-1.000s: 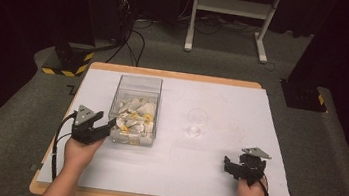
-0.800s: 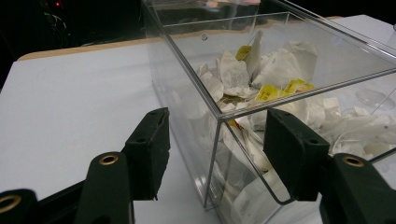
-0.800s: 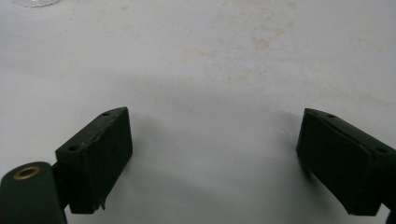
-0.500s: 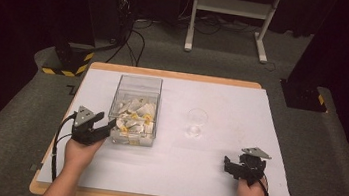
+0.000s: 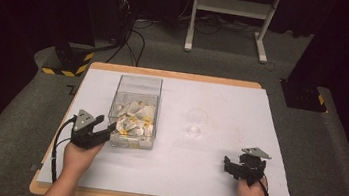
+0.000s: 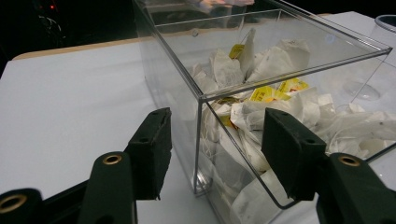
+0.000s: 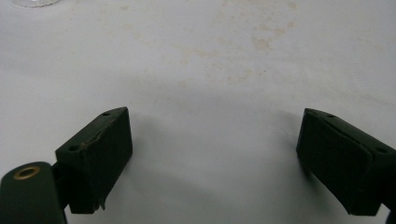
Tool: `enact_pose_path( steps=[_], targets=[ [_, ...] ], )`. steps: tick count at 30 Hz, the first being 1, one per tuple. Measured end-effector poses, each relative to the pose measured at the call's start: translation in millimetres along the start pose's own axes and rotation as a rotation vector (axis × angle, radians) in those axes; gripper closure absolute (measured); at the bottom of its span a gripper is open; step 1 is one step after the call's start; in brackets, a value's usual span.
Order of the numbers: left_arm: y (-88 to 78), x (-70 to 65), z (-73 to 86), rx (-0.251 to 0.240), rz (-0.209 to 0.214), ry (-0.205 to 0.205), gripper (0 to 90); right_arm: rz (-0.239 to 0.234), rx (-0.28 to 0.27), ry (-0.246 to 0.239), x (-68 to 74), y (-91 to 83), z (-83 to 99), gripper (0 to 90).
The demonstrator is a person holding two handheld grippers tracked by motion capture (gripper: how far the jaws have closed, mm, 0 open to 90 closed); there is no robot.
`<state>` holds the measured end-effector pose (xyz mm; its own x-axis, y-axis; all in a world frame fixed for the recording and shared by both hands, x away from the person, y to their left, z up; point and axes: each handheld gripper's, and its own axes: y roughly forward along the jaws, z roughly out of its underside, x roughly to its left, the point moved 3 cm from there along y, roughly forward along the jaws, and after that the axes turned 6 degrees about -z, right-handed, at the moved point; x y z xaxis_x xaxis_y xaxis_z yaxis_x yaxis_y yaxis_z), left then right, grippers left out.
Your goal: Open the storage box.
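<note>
While the clear plastic box [image 6: 280,70] of tea bags [image 6: 261,98] is sitting on the left half of the white table sheet [image 5: 214,168], near the front edge, we are holding the left gripper [image 5: 103,132] level at its near left corner, jaws standing apart with the corner wall between them, and neither pad pressing on it as far as we can see. We are judging that the risk here is a slip: the wall is smooth, hard and glossy, and a pinch on one thin edge at a corner could let the box pivot, skid over the sheet or tip and spill its load. The bags are soft, crumpled white paper pouches with yellow tags, heaped loosely, so they would shift easily. The box is rectangular, open at the top and sharp-edged. Just to its right, well apart from it, a small clear glass cup [image 5: 195,122] is standing; a swinging box could knock it. We are resting the right gripper [image 5: 235,168] near the table's front right, its jaws wide apart over the bare, faintly stained sheet.
</note>
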<state>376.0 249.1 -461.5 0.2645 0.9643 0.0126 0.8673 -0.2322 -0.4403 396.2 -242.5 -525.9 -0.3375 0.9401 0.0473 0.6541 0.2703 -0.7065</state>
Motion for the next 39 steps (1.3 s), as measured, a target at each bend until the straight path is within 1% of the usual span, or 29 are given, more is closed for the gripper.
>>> enact_pose_path(
  steps=[4,7,12,15,19,24,26,29,39],
  targets=[
    [-2.7,-1.5,1.4,-0.002,-0.003,0.003,43.5,0.001,-0.002,0.000,0.0,0.1,0.0,10.6],
    [-4.7,-3.4,3.5,-0.010,-0.009,-0.003,46.3,0.001,-0.001,0.000,0.1,0.1,0.0,10.5],
    [-6.6,-5.3,8.7,-0.027,-0.040,-0.002,52.2,0.001,-0.002,0.000,0.1,0.1,0.0,10.6],
    [-7.1,-5.4,10.3,-0.039,-0.035,-0.007,55.1,0.002,-0.001,0.002,0.2,0.0,0.0,10.6],
    [-7.6,-8.4,9.5,-0.039,-0.027,0.012,61.6,0.002,-0.001,0.002,0.2,0.0,0.0,10.5],
    [-8.5,-11.4,9.4,-0.036,-0.016,0.020,68.9,0.002,-0.001,0.002,0.2,0.0,0.0,10.5],
    [-8.9,-12.9,8.8,-0.035,-0.032,0.018,71.6,0.002,-0.001,0.002,0.2,0.0,0.1,10.6],
    [-10.2,-13.4,8.6,-0.027,-0.036,0.024,72.2,0.002,-0.001,0.002,0.2,0.0,0.1,10.6],
    [-15.6,-15.0,9.8,-0.026,-0.029,0.010,72.6,0.002,-0.001,0.002,0.2,0.0,0.1,10.6]
  ],
)
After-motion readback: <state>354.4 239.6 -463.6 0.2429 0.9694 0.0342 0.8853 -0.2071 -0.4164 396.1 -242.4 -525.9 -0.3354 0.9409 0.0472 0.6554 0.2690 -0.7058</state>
